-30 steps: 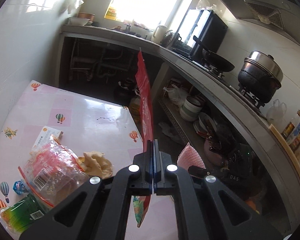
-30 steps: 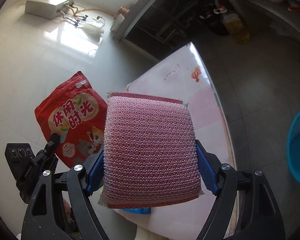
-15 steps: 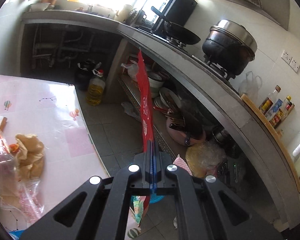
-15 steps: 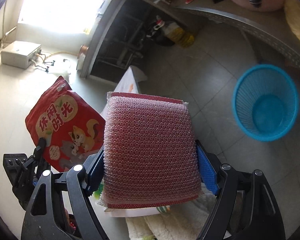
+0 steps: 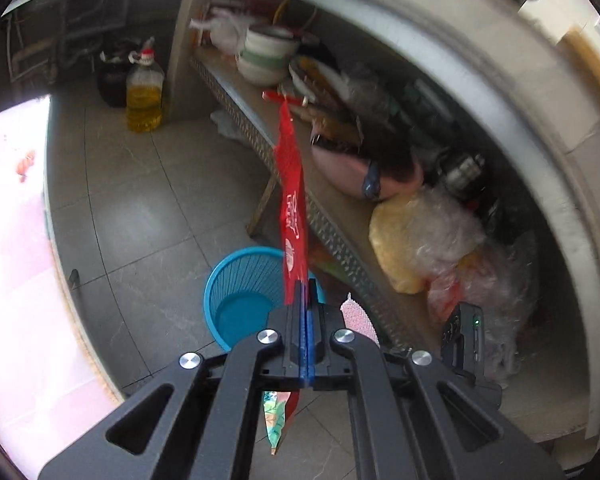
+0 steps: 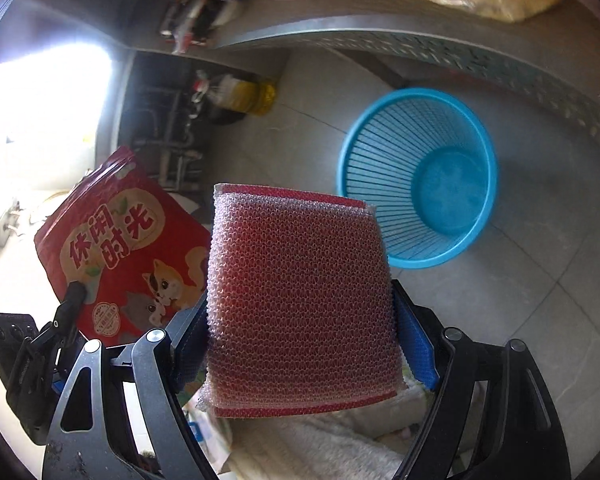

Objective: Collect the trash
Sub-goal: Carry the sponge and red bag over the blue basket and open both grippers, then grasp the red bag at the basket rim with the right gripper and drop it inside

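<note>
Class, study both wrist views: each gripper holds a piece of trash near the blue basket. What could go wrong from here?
1. The red snack bag in the left gripper is light and flat; released off-centre, it may flutter past the blue basket.
2. The sponge in the right gripper could hit the basket's rim and tip it.

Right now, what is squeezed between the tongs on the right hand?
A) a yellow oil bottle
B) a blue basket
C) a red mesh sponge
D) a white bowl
C: the right tongs are clamped on both sides of the red mesh sponge; the blue basket sits empty on the floor.
</note>
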The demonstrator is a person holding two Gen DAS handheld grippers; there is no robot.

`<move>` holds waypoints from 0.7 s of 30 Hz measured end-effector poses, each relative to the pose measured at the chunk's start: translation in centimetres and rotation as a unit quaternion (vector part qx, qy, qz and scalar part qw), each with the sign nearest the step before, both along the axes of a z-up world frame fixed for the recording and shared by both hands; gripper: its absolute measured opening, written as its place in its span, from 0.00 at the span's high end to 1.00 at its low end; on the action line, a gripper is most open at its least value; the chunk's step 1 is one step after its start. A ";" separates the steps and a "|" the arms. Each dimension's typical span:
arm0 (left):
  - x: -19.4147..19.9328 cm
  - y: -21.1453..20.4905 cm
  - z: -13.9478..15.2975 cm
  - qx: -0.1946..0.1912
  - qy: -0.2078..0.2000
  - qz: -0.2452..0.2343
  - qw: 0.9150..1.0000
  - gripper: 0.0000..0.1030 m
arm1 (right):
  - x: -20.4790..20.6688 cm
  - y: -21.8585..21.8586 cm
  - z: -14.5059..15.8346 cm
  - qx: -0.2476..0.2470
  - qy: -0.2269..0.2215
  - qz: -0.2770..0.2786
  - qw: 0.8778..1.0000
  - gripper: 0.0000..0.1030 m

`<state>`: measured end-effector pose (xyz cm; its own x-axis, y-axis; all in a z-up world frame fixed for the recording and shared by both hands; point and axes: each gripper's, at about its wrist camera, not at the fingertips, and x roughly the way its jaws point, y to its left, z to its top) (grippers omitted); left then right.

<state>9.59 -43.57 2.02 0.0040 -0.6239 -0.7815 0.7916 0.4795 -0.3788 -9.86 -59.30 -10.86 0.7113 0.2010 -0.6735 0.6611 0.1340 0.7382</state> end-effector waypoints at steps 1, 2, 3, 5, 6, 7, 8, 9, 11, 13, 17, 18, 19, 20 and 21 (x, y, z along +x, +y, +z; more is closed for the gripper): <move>0.1 -1.0 -0.9 0.009 0.002 -0.002 1.000 1.00 | 0.3 -0.5 -0.9 0.004 0.009 -0.003 1.000 0.26; 0.1 -1.9 -1.8 0.017 0.004 -0.004 1.000 1.00 | 0.6 -1.1 -1.7 0.009 0.016 -0.005 1.000 0.26; 0.2 -2.8 -2.7 0.027 0.004 -0.006 1.000 1.00 | 1.1 -1.6 -2.5 0.015 0.018 -0.005 1.000 0.25; 0.5 -4.4 -4.1 0.043 0.004 -0.008 0.999 1.00 | 2.2 -2.7 -3.9 0.023 0.025 -0.008 0.999 0.23; 0.6 -5.4 -4.8 0.053 0.000 -0.011 0.999 0.99 | 2.9 -3.3 -4.4 0.020 0.025 -0.007 0.999 0.21; 0.8 -6.2 -5.6 0.066 -0.004 -0.011 0.998 0.95 | 3.5 -3.7 -5.0 0.015 0.023 -0.004 1.000 0.18; 1.2 -6.8 -6.3 0.079 -0.008 -0.005 0.997 0.90 | 4.2 -4.2 -5.7 0.010 0.027 0.000 1.000 0.14; 1.7 -7.0 -6.9 0.092 -0.009 0.007 0.996 0.72 | 4.7 -4.7 -6.8 0.006 0.040 -0.003 0.999 0.12; 2.4 -6.8 -7.3 0.099 -0.006 0.037 0.994 0.56 | 5.3 -5.3 -8.4 0.005 0.064 -0.010 0.998 0.12; 2.8 -6.0 -6.9 0.087 -0.006 0.042 0.995 0.51 | 5.3 -5.3 -9.5 0.016 0.072 -0.020 0.997 0.12; 3.2 -3.7 -5.1 0.069 -0.031 0.051 0.996 0.44 | 4.1 -4.3 -9.8 0.019 0.058 -0.027 0.998 0.12; 3.2 -3.1 -4.5 0.065 -0.036 0.052 0.996 0.43 | 3.9 -4.2 -9.9 0.014 0.059 -0.027 0.998 0.12; 3.2 -2.5 -3.8 0.058 -0.039 0.054 0.996 0.43 | 3.7 -4.0 -9.7 0.009 0.057 -0.025 0.998 0.12; 3.4 -2.1 -3.1 0.052 -0.041 0.056 0.996 0.42 | 3.4 -3.8 -9.5 0.005 0.053 -0.024 0.998 0.12; 3.3 -1.4 -2.4 0.042 -0.045 0.057 0.996 0.40 | 3.3 -3.8 -9.6 0.002 0.053 -0.024 0.998 0.12</move>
